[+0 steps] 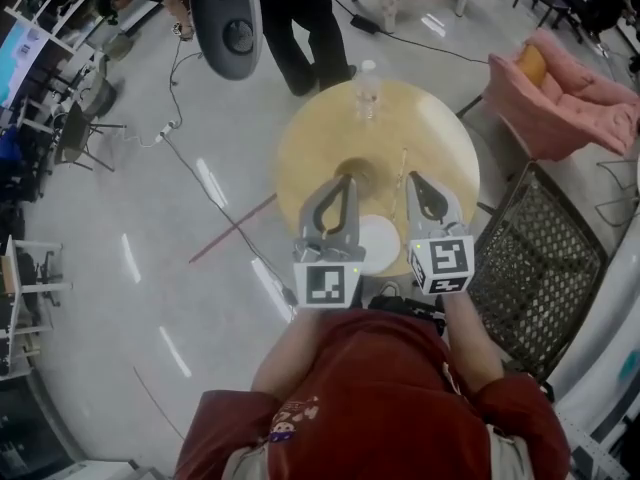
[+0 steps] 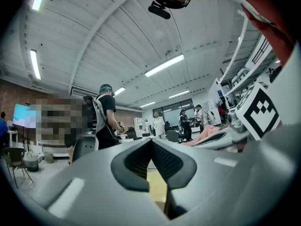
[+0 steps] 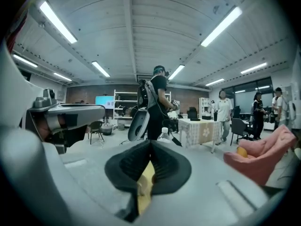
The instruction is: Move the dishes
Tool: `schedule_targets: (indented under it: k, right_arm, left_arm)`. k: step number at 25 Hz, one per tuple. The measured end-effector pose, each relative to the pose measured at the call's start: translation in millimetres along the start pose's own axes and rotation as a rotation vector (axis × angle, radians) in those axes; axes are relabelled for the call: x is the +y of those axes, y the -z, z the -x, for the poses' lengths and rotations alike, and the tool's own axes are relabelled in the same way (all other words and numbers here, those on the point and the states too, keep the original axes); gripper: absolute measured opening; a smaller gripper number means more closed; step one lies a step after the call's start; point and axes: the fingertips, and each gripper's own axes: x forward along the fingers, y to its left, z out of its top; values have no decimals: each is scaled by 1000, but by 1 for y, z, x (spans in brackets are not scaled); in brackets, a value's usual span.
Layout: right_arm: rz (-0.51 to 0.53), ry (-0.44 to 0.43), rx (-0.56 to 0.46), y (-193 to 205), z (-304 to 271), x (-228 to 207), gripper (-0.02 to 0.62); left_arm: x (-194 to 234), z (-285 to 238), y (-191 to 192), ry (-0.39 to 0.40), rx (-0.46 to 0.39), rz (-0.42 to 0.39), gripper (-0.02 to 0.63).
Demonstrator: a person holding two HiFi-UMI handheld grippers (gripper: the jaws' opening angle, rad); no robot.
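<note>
A white plate [image 1: 380, 240] lies near the front edge of the round yellow table [image 1: 450, 158], between my two grippers. A yellowish dish [image 1: 358, 169] seems to sit at the table's middle; its shape is hard to tell. My left gripper [image 1: 347, 178] is held over the table just left of the plate, jaws shut and empty. My right gripper [image 1: 412, 176] is just right of the plate, also shut with nothing in it. In the left gripper view the gripper [image 2: 151, 142] has its pads together; in the right gripper view the gripper [image 3: 150, 146] does too.
A clear water bottle [image 1: 367, 90] stands at the table's far edge, also seen as the bottle [image 3: 163, 134]. A dark mesh chair [image 1: 540, 258] is close on the right and a pink seat [image 1: 570, 98] beyond. A person [image 1: 300, 18] stands past the table beside a grey device [image 1: 228, 23].
</note>
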Motion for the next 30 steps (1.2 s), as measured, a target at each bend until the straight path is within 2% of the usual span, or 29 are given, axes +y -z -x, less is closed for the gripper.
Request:
schedule_targets:
  k: [4, 6, 8, 9, 13, 14, 17, 19, 22, 25, 26, 28, 30]
  right_arm:
    - [-9, 4, 112, 28, -25, 3, 2]
    - [-18, 2, 174, 45, -37, 5, 3]
    - [-18, -9, 227, 60, -48, 8, 23]
    - [-18, -13, 254, 69, -52, 9, 25]
    - [-30, -17, 341, 97, -69, 13, 34]
    - [-32, -21, 358, 103, -74, 15, 42]
    - [-40, -29, 407, 116, -89, 19, 63]
    - [-44, -26, 439, 126, -96, 19, 66]
    - [-57, -21, 486, 140, -103, 18, 72]
    - [-81, -16, 535, 157, -111, 18, 91]
    - [-90, -12, 550, 162, -114, 17, 97]
    - [-102, -5, 578, 172, -119, 17, 101]
    - [-108, -1, 607, 182, -124, 18, 104]
  left_arm:
    - [14, -8, 7, 27, -13, -42, 6]
    - [21, -10, 16, 5, 3, 47, 6]
    - [26, -13, 23, -7, 17, 97, 6]
    - [28, -14, 26, -2, 20, 91, 6]
    - [35, -20, 32, 52, 37, -31, 6]
    - [38, -22, 34, 52, 36, -24, 6]
    - [47, -25, 46, 26, 46, 71, 6]
    - [49, -28, 52, 39, 61, 52, 6]
    - [52, -31, 55, 79, 77, -23, 6]
    - [56, -32, 64, 65, 106, 51, 6]
    - [57, -33, 66, 72, 111, 54, 6]
    - [61, -35, 69, 64, 99, 102, 6]
    - [64, -37, 73, 71, 102, 103, 6]
